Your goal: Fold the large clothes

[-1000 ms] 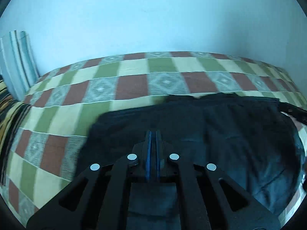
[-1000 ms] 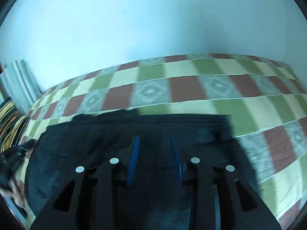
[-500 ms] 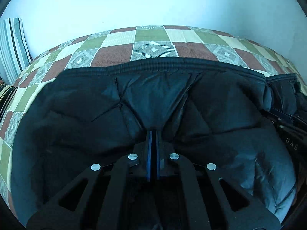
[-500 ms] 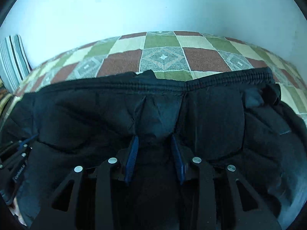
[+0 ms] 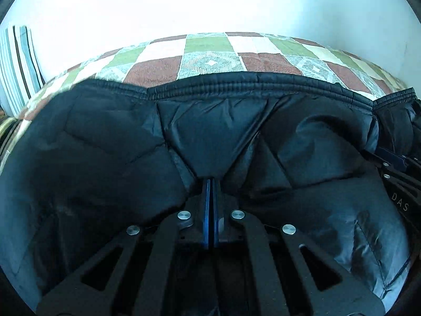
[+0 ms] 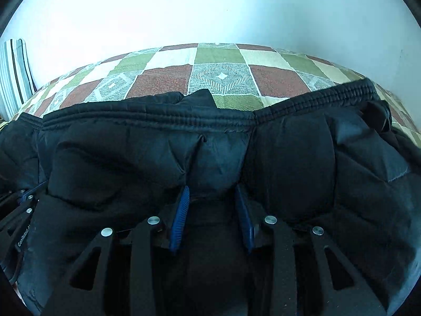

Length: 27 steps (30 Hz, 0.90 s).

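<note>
My left gripper [image 5: 210, 181] pinches the jacket [image 5: 210, 131], my right gripper [image 6: 213, 192] clamps a thicker fold, its ribbed hem [image 6: 158, 115] running left-right across mid-frame above both

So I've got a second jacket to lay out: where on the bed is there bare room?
Only the far strip of checked bedspread, between the black jacket's ribbed hem and the wall, is bare. A striped pillow closes its left end. The near side is crowded: the jacket fills it, with both claws in its folds.

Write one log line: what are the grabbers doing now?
left gripper: fingers pinch black jacket | right gripper: fingers apart around jacket fold | jacket on checkered bedspread
</note>
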### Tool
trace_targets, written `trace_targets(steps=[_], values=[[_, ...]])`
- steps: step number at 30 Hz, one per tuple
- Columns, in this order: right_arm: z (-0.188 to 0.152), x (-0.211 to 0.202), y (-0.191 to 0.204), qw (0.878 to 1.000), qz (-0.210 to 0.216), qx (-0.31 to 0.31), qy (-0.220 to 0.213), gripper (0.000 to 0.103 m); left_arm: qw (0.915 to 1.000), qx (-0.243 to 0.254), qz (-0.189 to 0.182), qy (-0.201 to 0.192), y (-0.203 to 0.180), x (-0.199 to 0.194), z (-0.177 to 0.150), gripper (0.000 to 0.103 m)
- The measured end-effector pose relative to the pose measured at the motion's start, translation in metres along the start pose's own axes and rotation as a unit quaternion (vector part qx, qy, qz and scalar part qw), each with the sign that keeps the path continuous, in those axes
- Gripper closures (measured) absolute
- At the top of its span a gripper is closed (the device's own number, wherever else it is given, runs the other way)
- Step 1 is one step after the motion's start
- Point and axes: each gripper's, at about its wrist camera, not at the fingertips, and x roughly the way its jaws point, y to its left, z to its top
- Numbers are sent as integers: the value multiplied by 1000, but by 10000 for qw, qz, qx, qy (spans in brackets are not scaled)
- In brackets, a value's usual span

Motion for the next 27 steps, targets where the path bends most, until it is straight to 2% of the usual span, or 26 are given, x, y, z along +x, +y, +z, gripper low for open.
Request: trace_targets(steps=[2, 3, 5, 6, 9, 13, 17, 21, 24, 26, 27], values=[[4, -7, -2, 10000, 74, 23, -4, 64, 10000, 11, -18, -5, 2, -10, 2, 93], [5, -16, -4, 9999, 150, 40, -10, 56, 10000, -14, -62, -28, 4, -18, 2, 88], [4, -38, -11, 9994, 253, 167, -139, 41, 9997, -103, -121, -181, 11, -37, -2, 45], [3, -48, -15, 9992, 257, 205, -224, 37, 9992, -145, -98, -360, 15, -54, -7, 42], [-6, -85, -34, 9985, 184, 223, -462, 31, 9980, -124, 163, -603, 36, -90, -25, 40], [-30, -127, -81, 9977, -66, 407, -542, 27, 9960, -623, 72, -641, 79, -129, -67, 29], [-60, -141, -135, 9958, -295, 819, -284, 26, 9920, -1161, -16, -504, 118, -147, -117, 23], [-89, -129, -169, 9914, 45, 1299, 118, 26, 9857, -1564, -425, -452, 136, -147, -144, 19], [-98, -115, -178, 9856, 329, 1633, 289, 22, 9766, -1954, -828, -356, 146, -135, -147, 13], [-99, -103, -177, 9823, 471, 1777, 371, 21, 9672, -2308, -1036, -244, 152, -124, -146, 12], [-101, -98, -177, 9801, 541, 1860, 422, 21, 9594, -2564, -1150, -257, 157, -118, -144, 12]])
